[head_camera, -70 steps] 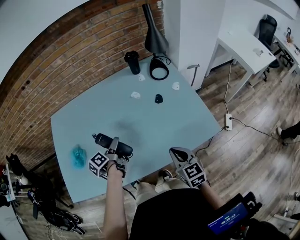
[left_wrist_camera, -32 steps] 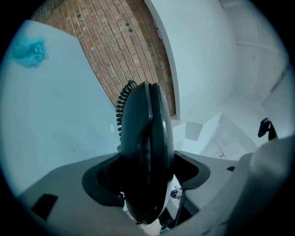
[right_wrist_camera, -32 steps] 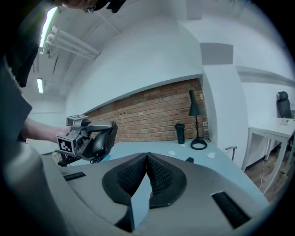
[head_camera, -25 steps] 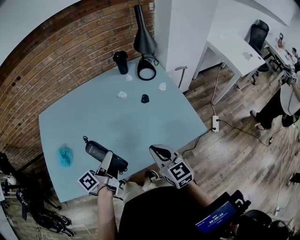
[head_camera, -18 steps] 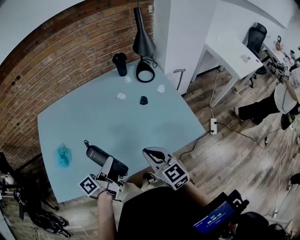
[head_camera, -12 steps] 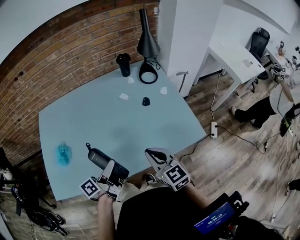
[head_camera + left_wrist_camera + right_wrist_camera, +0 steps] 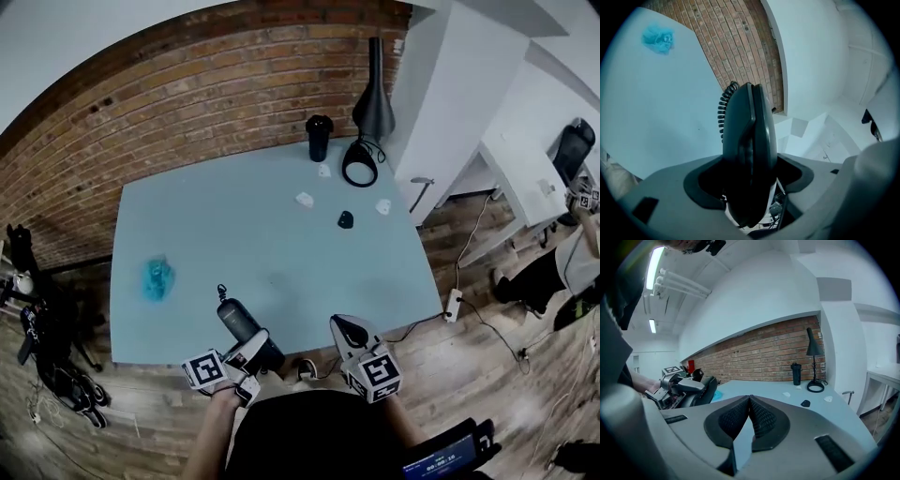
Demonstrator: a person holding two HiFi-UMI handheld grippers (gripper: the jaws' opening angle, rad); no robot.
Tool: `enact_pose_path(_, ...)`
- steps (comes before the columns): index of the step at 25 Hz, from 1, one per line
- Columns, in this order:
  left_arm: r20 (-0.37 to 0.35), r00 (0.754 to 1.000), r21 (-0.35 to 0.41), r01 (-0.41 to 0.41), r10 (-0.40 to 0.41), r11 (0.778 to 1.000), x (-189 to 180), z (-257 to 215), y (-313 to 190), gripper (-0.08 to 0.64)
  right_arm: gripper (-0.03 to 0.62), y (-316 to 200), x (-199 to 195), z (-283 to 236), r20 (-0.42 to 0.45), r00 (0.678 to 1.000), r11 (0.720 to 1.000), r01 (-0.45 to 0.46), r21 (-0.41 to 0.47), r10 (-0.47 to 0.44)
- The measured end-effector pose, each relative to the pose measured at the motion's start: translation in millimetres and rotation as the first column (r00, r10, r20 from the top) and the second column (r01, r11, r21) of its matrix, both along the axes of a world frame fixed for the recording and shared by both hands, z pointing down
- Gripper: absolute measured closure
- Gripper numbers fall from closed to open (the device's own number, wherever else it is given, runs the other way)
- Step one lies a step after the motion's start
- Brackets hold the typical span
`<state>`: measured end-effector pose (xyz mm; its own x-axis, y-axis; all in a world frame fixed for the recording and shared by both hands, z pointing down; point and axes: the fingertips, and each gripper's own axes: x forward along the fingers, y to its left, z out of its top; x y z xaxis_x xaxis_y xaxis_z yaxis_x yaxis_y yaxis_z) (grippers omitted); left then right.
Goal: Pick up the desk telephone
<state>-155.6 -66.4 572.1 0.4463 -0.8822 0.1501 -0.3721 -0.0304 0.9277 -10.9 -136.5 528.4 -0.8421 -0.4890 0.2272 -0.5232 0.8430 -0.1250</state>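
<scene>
The black desk telephone (image 7: 242, 328) sits between the jaws of my left gripper (image 7: 255, 349) at the near edge of the light blue table (image 7: 234, 216). In the left gripper view the telephone (image 7: 749, 140) stands on edge, both pads press on its sides, and its coiled cord (image 7: 723, 112) shows behind it. My right gripper (image 7: 345, 330) hovers just right of it by the table's near edge, shut and empty. In the right gripper view the right gripper (image 7: 750, 401) has its pads touching, and the telephone (image 7: 704, 389) shows at the left.
At the table's far right stand a black cup (image 7: 319, 137) and a black lamp (image 7: 372, 89) with a ring base. Small white bits and a black piece (image 7: 345, 220) lie near them. A blue crumpled thing (image 7: 157, 277) lies at the left. A white desk (image 7: 525, 169) stands beyond.
My left gripper has drawn the telephone a little toward the table's near edge and lower. The head view has swung round. The right gripper has barely moved.
</scene>
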Motion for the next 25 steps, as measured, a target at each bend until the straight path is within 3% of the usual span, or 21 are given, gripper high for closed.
enact_pose_path(7,-0.056,0.997,-0.070,0.040,-0.044,0.997,-8,7,6,0.209,0.578,4,-14,4,0.015,1.000,1.000,0.009,-0.021,-0.009)
enact_pose_path(20,-0.077,0.986,-0.007,0.145,-0.146,0.989,-56,-32,3,0.209,0.578,-6,-61,-23,0.050,0.997,0.997,0.060,-0.043,-0.058)
enact_pose_path(25,-0.028,0.989,0.086,0.144,-0.142,0.986,-91,-73,-12,0.209,0.578,-24,-105,-60,0.104,0.990,0.995,0.099,0.006,-0.099)
